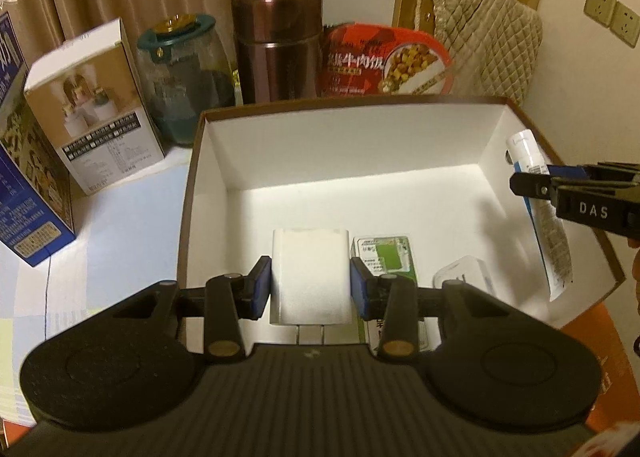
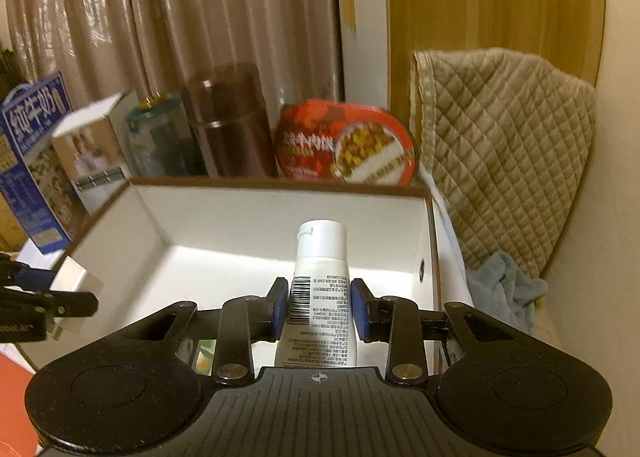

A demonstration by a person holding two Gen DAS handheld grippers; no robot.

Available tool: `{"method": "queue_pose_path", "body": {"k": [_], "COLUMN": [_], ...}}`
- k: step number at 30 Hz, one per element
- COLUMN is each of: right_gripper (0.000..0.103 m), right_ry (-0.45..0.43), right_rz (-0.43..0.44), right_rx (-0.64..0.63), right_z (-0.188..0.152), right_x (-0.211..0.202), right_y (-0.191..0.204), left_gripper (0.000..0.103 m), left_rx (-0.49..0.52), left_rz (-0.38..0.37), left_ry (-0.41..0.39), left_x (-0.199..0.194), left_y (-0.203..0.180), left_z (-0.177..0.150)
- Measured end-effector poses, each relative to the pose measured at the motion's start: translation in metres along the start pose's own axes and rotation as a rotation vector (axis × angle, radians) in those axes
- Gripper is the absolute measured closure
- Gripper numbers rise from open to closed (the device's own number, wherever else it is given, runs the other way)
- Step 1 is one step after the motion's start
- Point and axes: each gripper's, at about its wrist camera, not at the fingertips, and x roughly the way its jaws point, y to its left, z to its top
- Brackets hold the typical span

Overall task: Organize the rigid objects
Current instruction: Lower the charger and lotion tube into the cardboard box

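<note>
White charger (image 1: 311, 277) sits clamped between left tongs (image 1: 311, 289) over box (image 1: 340, 145).

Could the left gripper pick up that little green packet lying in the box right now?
Probably not yet. The left gripper is shut on a white charger, so it has no free grip. The green packet lies uncovered on the floor of the box right beside it, so once the charger is released, the way looks free.

White charger (image 1: 310, 277), white tube (image 2: 320, 293) above open box (image 1: 340, 145).

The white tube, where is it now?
The white tube is held between the right gripper fingers, over the right side of the open box.
</note>
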Motion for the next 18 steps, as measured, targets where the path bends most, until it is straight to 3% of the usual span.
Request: {"method": "queue_pose_path", "body": {"k": [18], "right_gripper": [0.072], "right_ry": [0.113], "right_rz": [-0.040], "right_rx": [-0.143], "right_z": [-0.020], "right_x": [0.029], "right_y": [0.012], "left_gripper": [0.067], "left_rx": [0.033], "left_rz": [0.015], "left_ry": [0.101], "left_x": [0.036], "left_y": [-0.003], "left_z": [-0.004]}}
